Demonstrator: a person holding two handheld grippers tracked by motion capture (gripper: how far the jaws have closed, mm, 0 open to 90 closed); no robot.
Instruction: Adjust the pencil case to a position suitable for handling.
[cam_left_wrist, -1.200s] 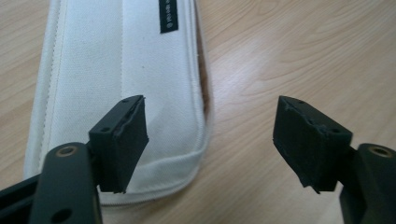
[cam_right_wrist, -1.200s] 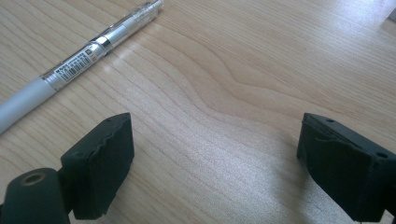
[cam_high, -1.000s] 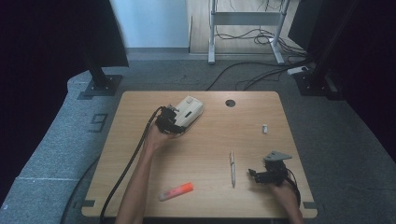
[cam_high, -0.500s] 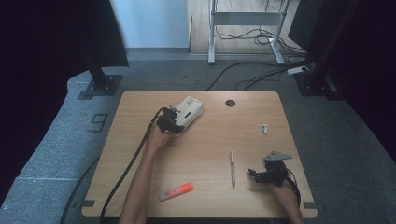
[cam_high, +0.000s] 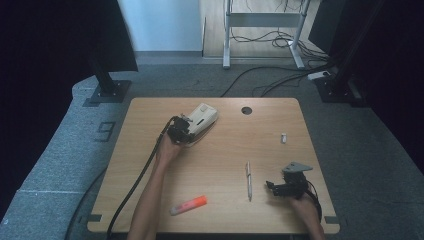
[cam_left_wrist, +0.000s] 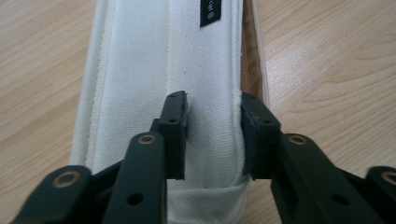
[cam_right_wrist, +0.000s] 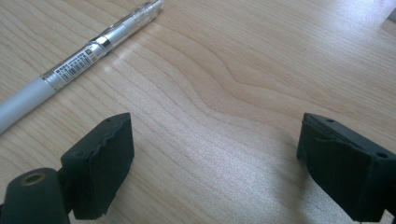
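White pouch (cam_left_wrist: 187, 70), pinched between left jaws

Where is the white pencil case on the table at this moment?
In the high view, the white pencil case lies toward the far left part of the table, left of the round hole, with the left claw closing on its near end.

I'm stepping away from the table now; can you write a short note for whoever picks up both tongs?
Left tongs: jaws have just been closing on one end of the white fabric pouch, pads pinching its cloth; pouch lies on the table.
Right tongs: open, holding nothing, resting beside the pen.
Orange marker lies untouched at the front.
Done: pouch gripped. Left: everything else.
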